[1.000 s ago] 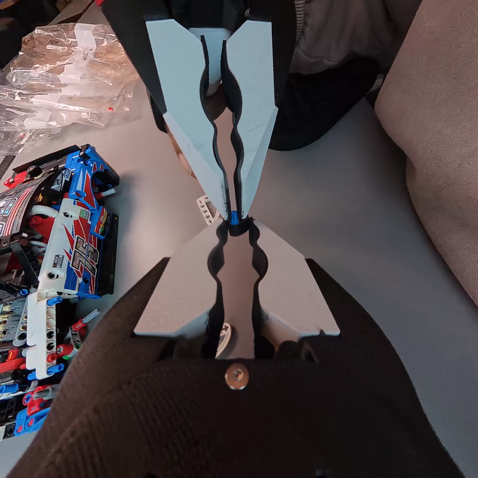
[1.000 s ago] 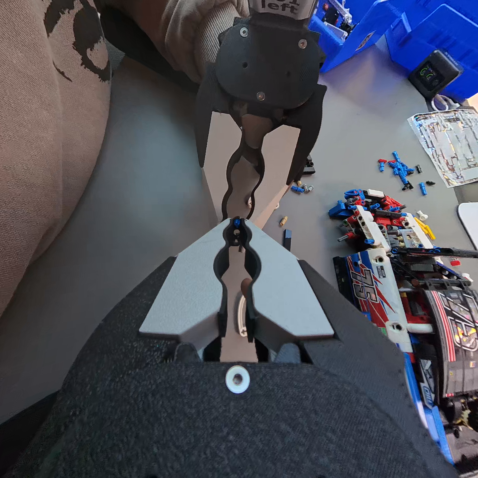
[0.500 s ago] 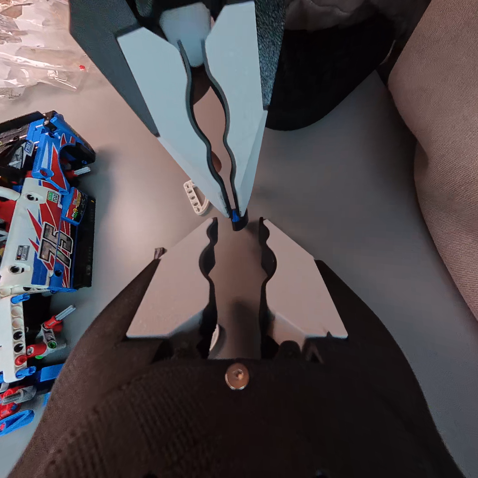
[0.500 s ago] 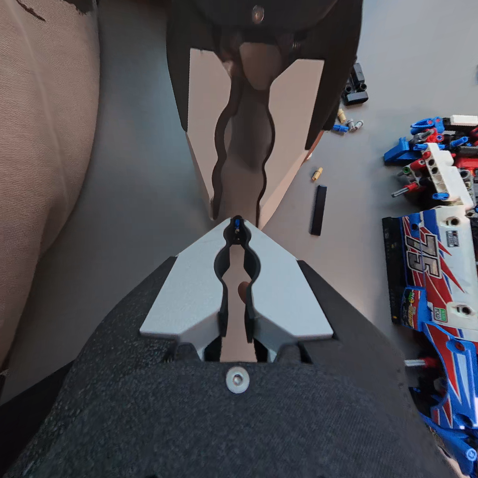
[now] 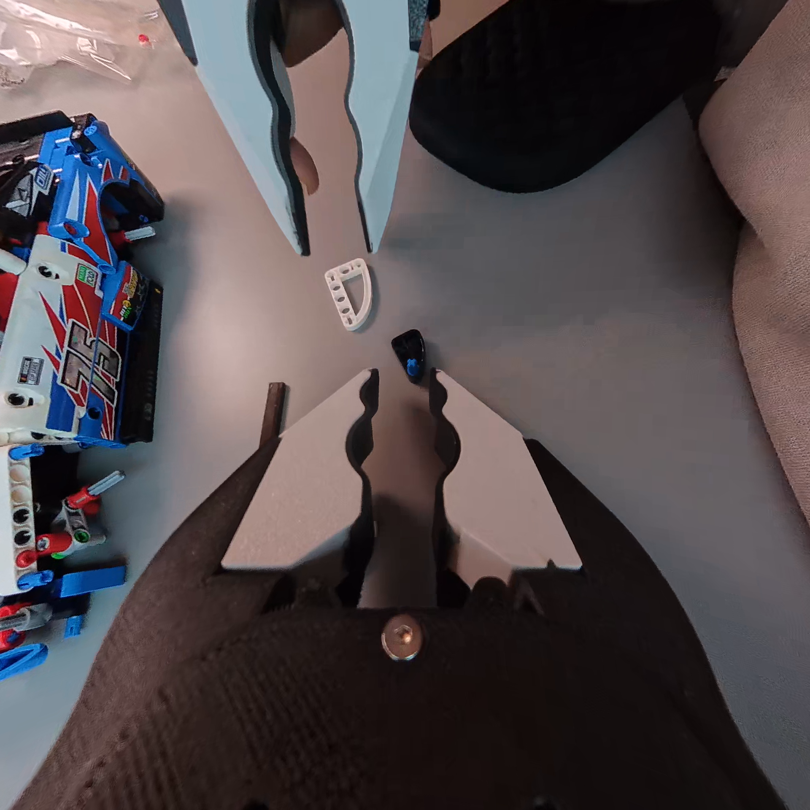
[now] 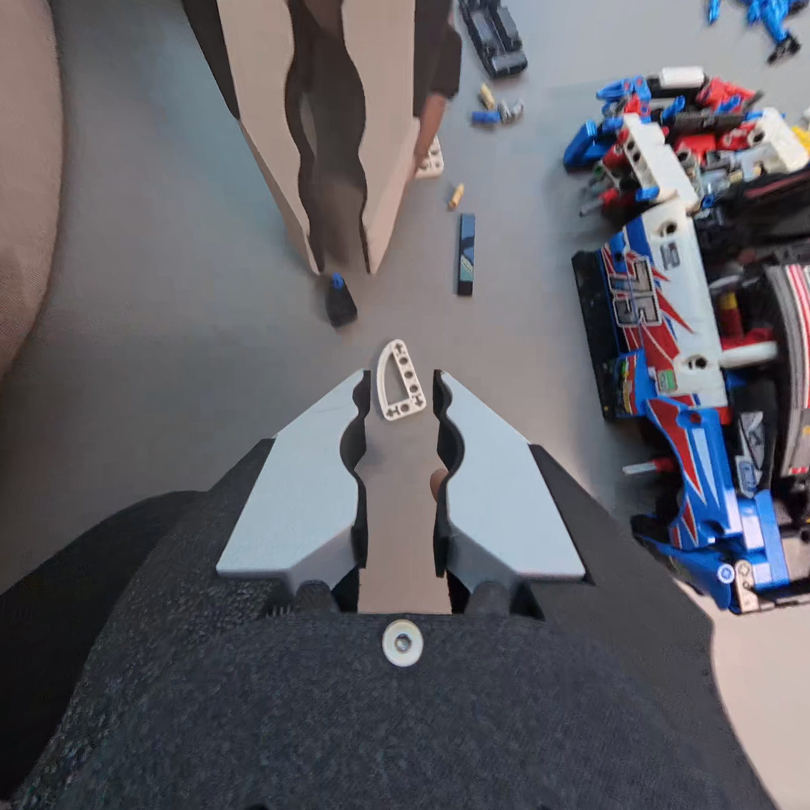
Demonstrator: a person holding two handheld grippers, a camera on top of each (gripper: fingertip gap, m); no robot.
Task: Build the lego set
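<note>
Though glossy, curved white liftarm (image 5: 349,293)

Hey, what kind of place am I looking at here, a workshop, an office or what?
Probably a hobby or work table indoors, not a factory: a plain grey tabletop holds a half-built race car model, loose building pieces such as a white curved beam, and clear plastic parts bags.

Soft even indoor light, faint shadows, wide-angle edge distortion, slight motion blur
</note>
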